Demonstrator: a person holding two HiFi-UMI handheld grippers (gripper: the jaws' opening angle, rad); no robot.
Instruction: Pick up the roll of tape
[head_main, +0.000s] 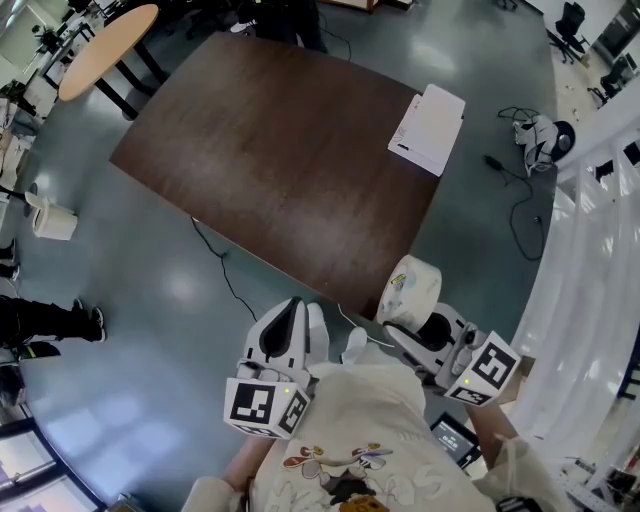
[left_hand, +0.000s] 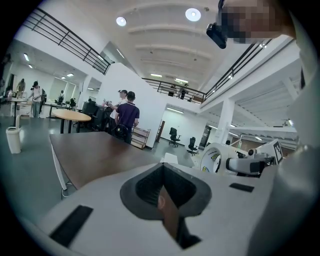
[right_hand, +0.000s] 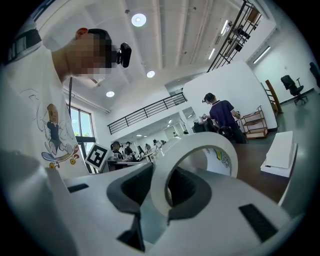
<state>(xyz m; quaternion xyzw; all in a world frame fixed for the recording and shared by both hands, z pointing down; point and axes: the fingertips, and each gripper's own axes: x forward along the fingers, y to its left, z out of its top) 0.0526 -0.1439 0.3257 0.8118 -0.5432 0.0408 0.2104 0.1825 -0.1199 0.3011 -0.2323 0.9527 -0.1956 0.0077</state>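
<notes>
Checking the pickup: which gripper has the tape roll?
The right gripper, its jaws shut on the roll of tape; the left gripper is shut, empty.

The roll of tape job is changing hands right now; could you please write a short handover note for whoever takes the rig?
Right gripper: shut on the roll of tape, held in the air near the near edge of the table.
Left gripper: shut, nothing in it, held low beside the right one.
Done: the pick-up, by the look of it.
Left: only to keep the grip.
</notes>
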